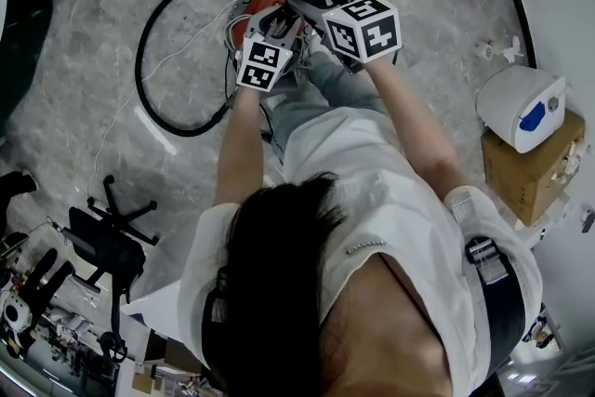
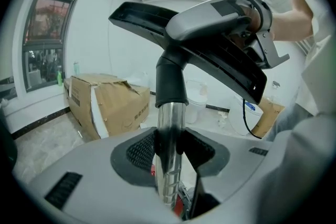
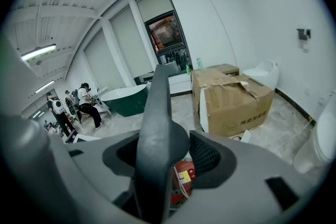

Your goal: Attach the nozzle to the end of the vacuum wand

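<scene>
Left hand-held gripper [image 2: 168, 157] clamps the wand [image 2: 169, 123] — nozzle [image 2: 210, 18] crosswise on its tip.

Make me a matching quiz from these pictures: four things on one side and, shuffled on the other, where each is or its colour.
Things:
1. metal tube
2. nozzle
3. cardboard box
4. vacuum cleaner

Place or colour:
A. red
B. brown
C. clamped in the left gripper
D. clamped in the right gripper

Pairs: 1-C, 2-D, 3-B, 4-A.
</scene>
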The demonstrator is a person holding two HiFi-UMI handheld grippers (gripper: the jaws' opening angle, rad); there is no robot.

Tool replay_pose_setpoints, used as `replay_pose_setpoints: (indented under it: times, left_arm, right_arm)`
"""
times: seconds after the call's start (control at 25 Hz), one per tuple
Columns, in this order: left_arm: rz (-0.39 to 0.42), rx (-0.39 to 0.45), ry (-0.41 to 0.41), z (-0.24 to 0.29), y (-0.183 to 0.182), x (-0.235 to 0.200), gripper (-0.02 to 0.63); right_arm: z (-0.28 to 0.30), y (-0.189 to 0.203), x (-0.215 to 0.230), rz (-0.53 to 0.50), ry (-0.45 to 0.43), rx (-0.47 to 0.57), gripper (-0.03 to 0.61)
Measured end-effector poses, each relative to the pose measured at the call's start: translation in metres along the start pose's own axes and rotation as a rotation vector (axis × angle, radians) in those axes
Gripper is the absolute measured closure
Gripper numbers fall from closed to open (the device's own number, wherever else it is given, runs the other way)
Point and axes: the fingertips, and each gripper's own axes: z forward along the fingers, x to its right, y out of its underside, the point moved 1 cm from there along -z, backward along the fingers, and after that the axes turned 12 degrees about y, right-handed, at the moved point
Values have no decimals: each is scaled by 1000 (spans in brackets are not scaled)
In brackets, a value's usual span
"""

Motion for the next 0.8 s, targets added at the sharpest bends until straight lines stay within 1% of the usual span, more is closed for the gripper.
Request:
replay_pose_setpoints:
  times: [0.12,0.36,0.48,0.6,0.8]
  left_arm:
    - [5,-3,3,1,1,-1,462]
    - [2,-9,8,4,4,0,462]
    - [14,-20,12,4,4,-1,462]
    - [11,-29,18,4,6,0,462]
    - [18,-28,19,5,5,0,462]
  right_arm:
    - [0,0,-2,8,-41,15,308]
    - [-3,1,-2,-1,-88,52,262]
    - [-3,1,-1,-2,-106,56,249]
    - [-4,2,0,5,-112,72,238]
    - [-15,-8,9,44,-104,144,229]
